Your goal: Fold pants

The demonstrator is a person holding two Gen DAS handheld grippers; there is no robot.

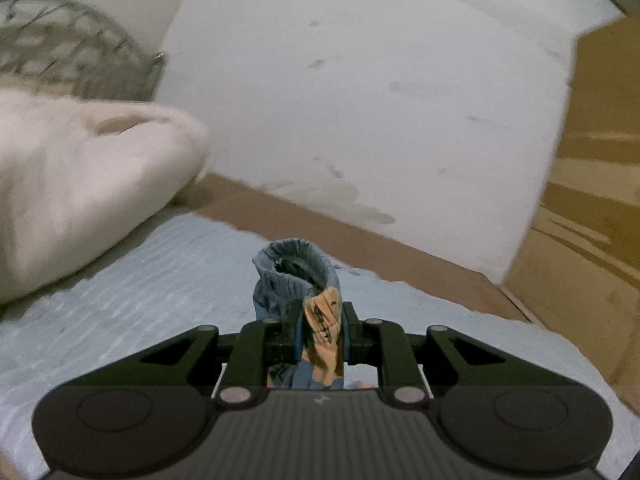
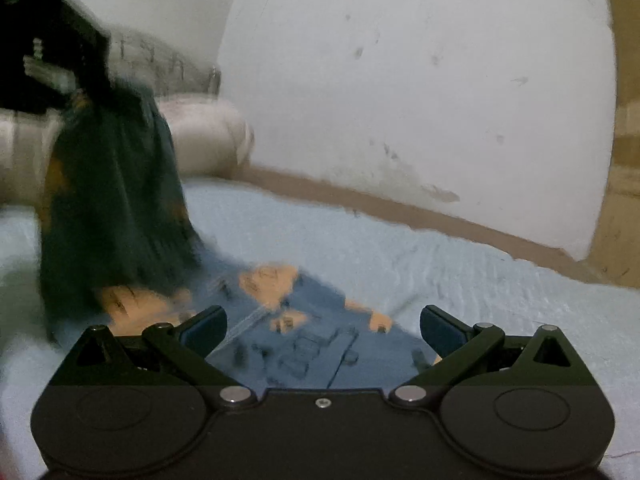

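The pants point(image 2: 304, 320) are blue with orange patches and dark print. One part lies on the light blue bed sheet point(image 2: 400, 248) in the right wrist view; another part hangs up at the left point(image 2: 116, 200) from my left gripper point(image 2: 44, 68), seen dark and blurred. In the left wrist view my left gripper point(image 1: 320, 316) is shut on a bunched edge of the pants point(image 1: 296, 272), held above the sheet point(image 1: 160, 280). My right gripper point(image 2: 324, 324) is open and empty just above the flat part of the pants.
A cream pillow or duvet point(image 1: 80, 184) lies at the left, with a metal bed frame point(image 1: 68, 48) behind it. A white wall point(image 1: 380, 100) and a brown wooden edge point(image 1: 360, 240) run behind the bed. A wooden panel point(image 1: 592, 200) stands at the right.
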